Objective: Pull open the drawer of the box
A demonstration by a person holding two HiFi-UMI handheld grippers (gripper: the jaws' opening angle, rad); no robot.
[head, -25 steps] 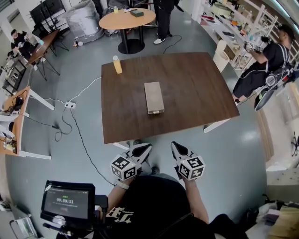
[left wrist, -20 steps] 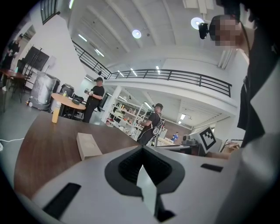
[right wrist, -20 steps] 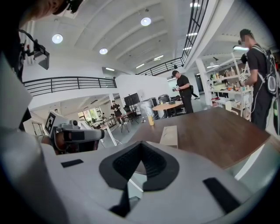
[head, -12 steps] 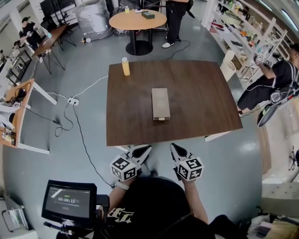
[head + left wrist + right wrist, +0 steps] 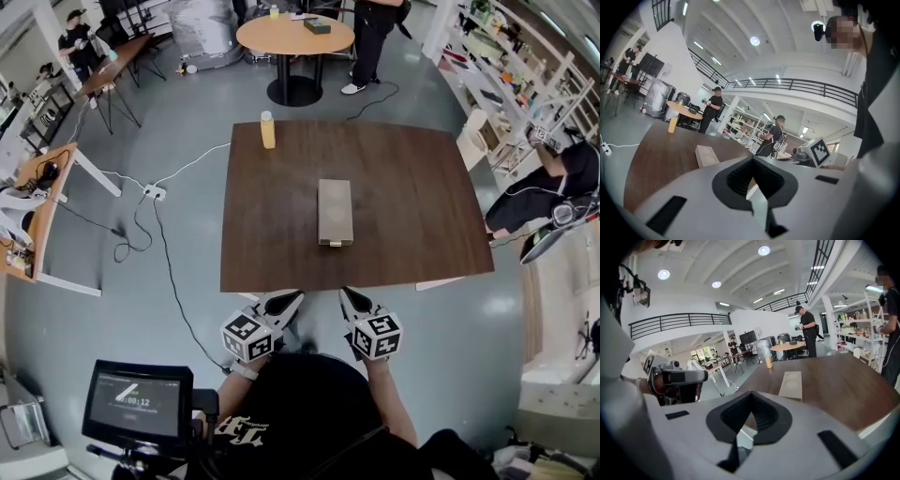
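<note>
Stood at the approach step with left hand-held gripper [image 5: 286,302] and right hand-held gripper [image 5: 352,300] pressed together, empty, short of the worktop [image 5: 412,206], box [image 5: 335,212] mid-worktop; next probably needed reaching its drawer [image 5: 336,243], jaws spread.

Dark wood-grain table [image 5: 422,216] with slight sheen, box [image 5: 335,211] pale, matt, smooth, wood-like, grey floor [image 5: 112,337] smooth and glossy.
</note>
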